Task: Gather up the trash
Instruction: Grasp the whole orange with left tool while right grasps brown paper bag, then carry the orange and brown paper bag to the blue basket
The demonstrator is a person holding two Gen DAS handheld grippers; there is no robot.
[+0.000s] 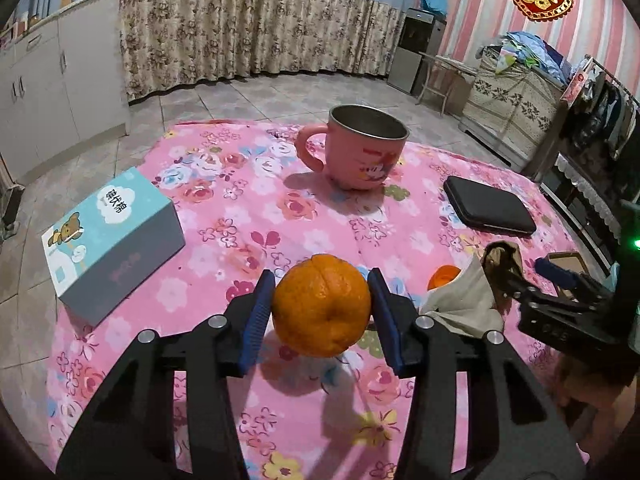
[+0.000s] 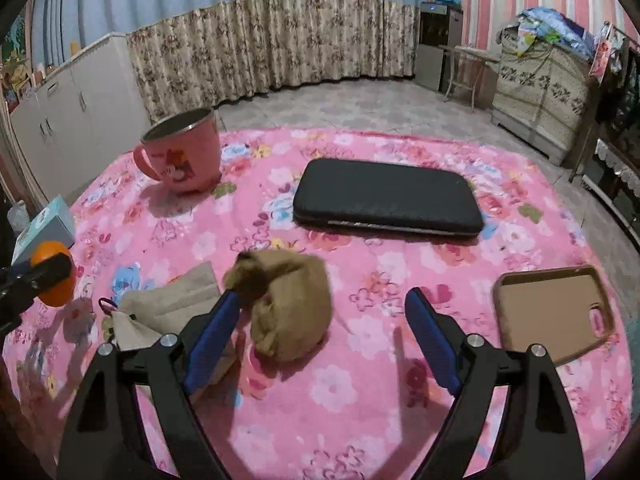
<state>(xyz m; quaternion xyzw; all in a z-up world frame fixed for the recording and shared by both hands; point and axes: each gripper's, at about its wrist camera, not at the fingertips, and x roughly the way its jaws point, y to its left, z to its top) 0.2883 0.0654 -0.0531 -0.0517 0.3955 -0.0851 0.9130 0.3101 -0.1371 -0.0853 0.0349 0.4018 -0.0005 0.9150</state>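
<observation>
Left hand-held gripper [image 1: 322, 312] was clenched on the orange [image 1: 321, 305], lifted just above the pink counter [image 1: 248, 208]; crumpled tan paper [image 1: 460, 300] lay to its right, nearer the other arm.

Right wrist view: right hand-held gripper [image 2: 320, 316] stood released, wide; brown paper wad [image 2: 292, 304] sat between the pads, touching the left one [image 2: 212, 336], long axis pointing away.

An orange [image 1: 321, 305], round and whole with a dimpled skin, is sitting just above the pink flowered cloth [image 1: 248, 208], its navel end facing outward. To its right a crumpled brown paper wad [image 2: 286, 304] is lying on the cloth, bunched and lumpy, and a flattened beige napkin [image 2: 172, 304] is resting between orange and wad.
</observation>
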